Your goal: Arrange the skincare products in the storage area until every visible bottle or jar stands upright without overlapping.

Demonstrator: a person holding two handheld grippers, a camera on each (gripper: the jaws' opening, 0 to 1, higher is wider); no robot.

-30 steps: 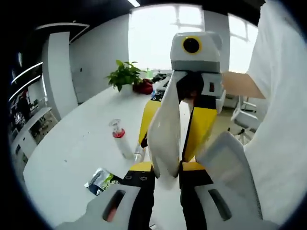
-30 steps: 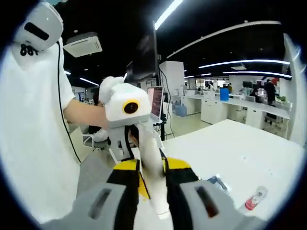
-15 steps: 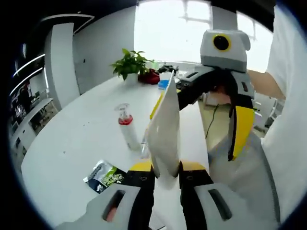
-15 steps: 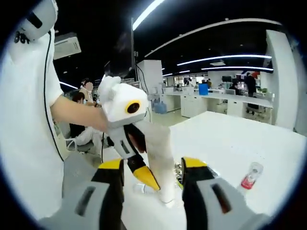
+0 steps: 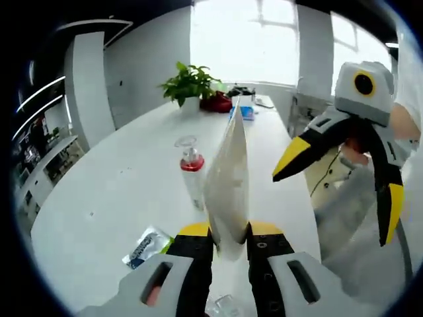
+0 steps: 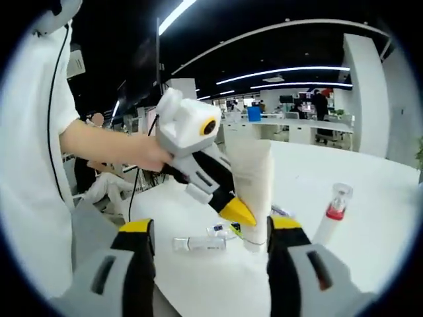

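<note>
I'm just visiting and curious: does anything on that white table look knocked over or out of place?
Yes. A small clear bottle lies on its side on the white table, and a green sachet lies flat, while the red-collared pump bottle stands upright.

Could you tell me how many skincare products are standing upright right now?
2: the white tube held by the left gripper, and the red-collared pump bottle beside it; others may be hidden.

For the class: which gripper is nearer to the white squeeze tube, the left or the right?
Left. The left gripper is clamped on the white squeeze tube, holding it upright over the table. The right gripper hangs open beside the tube, apart from it.
</note>
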